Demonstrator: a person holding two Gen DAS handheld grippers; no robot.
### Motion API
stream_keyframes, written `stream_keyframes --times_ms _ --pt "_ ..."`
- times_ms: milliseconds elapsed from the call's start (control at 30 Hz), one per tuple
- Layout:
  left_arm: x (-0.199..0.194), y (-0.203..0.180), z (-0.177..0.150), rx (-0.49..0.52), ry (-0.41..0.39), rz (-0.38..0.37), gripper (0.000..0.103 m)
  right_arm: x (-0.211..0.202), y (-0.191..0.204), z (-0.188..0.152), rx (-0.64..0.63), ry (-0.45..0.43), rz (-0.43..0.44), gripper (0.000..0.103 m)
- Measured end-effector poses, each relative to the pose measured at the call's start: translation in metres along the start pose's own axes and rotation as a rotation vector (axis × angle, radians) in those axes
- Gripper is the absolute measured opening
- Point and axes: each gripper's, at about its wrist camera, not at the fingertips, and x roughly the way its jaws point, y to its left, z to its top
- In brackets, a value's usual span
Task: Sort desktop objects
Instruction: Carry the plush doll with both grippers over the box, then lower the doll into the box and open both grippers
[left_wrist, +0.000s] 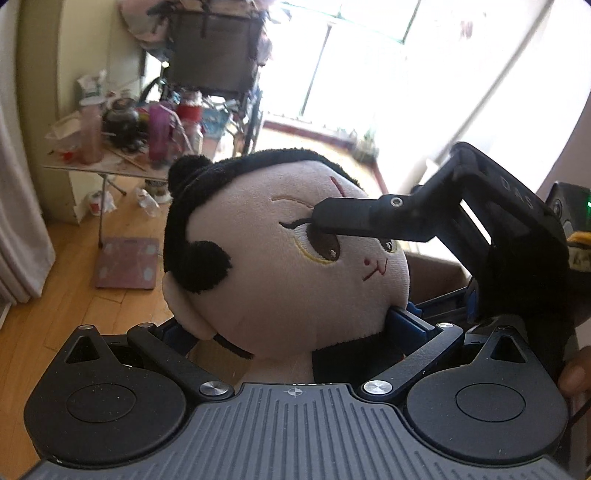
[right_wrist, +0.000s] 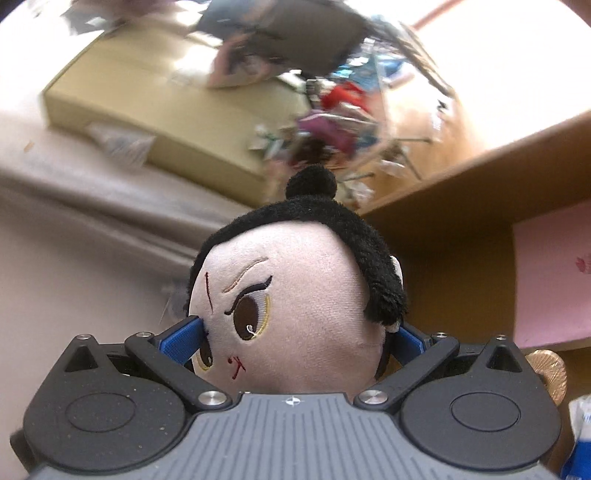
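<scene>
A plush doll (left_wrist: 280, 266) with a pale face and black hair fills the left wrist view. My left gripper (left_wrist: 291, 328) is shut on it, low on the head near the neck, with a blue pad (left_wrist: 406, 325) pressed against its right side. One black finger (left_wrist: 351, 218) of the right gripper lies across the doll's eye. In the right wrist view the plush doll (right_wrist: 303, 295) sits upright between the blue pads (right_wrist: 181, 339), and my right gripper (right_wrist: 295, 336) is shut on its head. The doll's body is hidden below both grippers.
A cluttered folding table (left_wrist: 96, 166) stands at the back left, with a pink scale (left_wrist: 125, 262) on the wooden floor. A fingertip (left_wrist: 572, 373) shows at the right edge. A cardboard box wall (right_wrist: 461, 192), a pink sheet (right_wrist: 550, 277) and a copper disc (right_wrist: 550, 373) lie to the right.
</scene>
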Motion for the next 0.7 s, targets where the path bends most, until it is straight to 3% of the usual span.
stream_keyframes --times_ms 300,433,700 --pt "0.058 0.003 -0.002 0.056 0.142 0.044 0.103 0.036 -0.075 0.014 0.209 0.037 -0.071 0.103" --pt "0.047 0.0 -0.01 0.145 0.072 0.085 0.103 0.055 -0.085 0.014 0.173 0.085 -0.183 0.103" --pt "0.014 -0.002 -0.021 0.146 0.043 0.087 0.103 0.042 -0.086 0.004 0.184 0.107 -0.215 0.103"
